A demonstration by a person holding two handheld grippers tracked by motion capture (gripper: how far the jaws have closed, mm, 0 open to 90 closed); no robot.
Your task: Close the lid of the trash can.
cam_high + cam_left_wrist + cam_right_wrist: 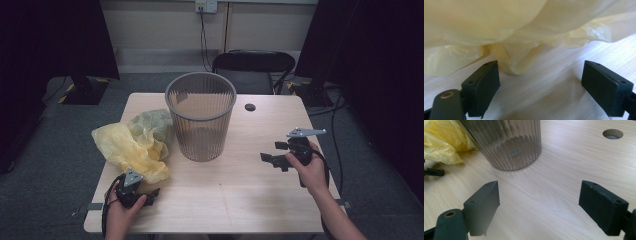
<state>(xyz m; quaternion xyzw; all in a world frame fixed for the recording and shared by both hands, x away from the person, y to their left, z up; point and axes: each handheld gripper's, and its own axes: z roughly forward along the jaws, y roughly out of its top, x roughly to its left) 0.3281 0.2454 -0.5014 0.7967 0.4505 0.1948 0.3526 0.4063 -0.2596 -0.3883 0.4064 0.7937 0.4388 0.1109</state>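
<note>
A crumpled yellow plastic bag lies on the left of the wooden table, touching a grey ribbed wastebasket that stands upright in the middle. My left gripper rests at the near left corner, open, its jaws aimed at the bag's near edge with bare wood between them. My right gripper hovers over the right side of the table, open and empty, pointing toward the wastebasket's base. The bag shows beyond the basket in the right gripper view.
A round cable hole sits in the tabletop behind the basket and shows as a cable hole in the right gripper view. A black chair stands behind the table. Dark curtains flank both sides, and cables trail on the floor at right.
</note>
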